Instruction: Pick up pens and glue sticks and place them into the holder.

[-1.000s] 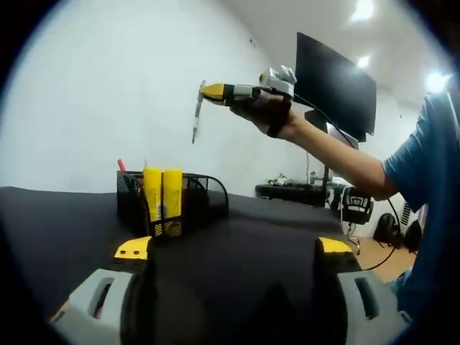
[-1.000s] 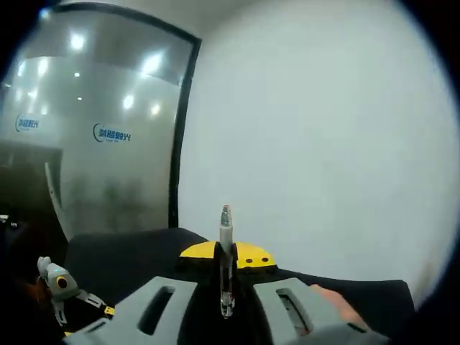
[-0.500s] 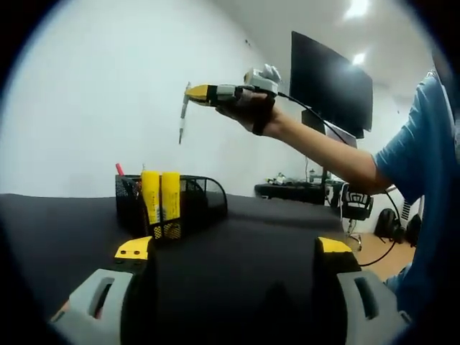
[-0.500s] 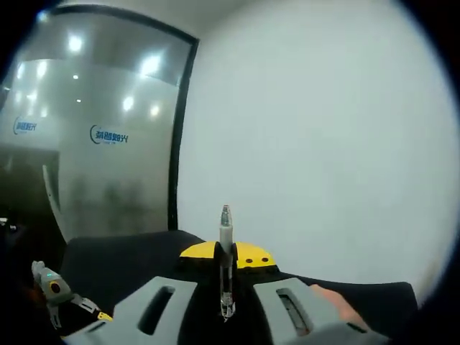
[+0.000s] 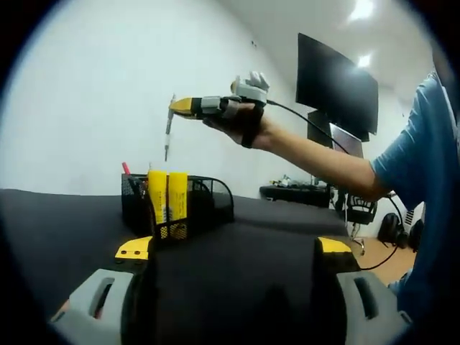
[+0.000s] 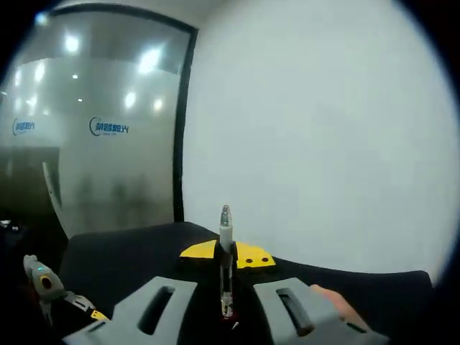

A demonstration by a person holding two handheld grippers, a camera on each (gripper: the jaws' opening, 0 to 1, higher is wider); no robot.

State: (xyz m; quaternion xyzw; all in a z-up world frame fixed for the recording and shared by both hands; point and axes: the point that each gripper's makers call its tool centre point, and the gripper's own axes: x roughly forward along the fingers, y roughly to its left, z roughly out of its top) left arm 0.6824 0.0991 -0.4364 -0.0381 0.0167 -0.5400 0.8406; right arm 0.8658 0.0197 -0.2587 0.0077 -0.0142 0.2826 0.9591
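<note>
A black mesh holder (image 5: 201, 205) stands on the dark table (image 5: 65, 215) ahead of my left gripper (image 5: 233, 248), whose jaws are wide open with nothing between them. Two yellow glue sticks (image 5: 167, 198) stand upright in the holder's front compartment, and a red pen (image 5: 126, 169) pokes up at its left corner. A gloved hand holds my right gripper (image 5: 176, 106) high above the holder, shut on a slim grey pen (image 5: 167, 133) that hangs point down. In the right gripper view the same pen (image 6: 226, 244) is clamped upright between the shut yellow-tipped jaws.
A white wall (image 5: 86, 86) rises behind the table. A black monitor (image 5: 338, 79) hangs at the right, with a desk and office chair (image 5: 359, 208) below it. The person's blue sleeve (image 5: 424, 165) is at the right edge. A glass partition (image 6: 93, 136) lies left of the right gripper.
The right gripper with the pen has moved left and slightly down, now over the holder's left part. The left gripper has stayed open and still.
</note>
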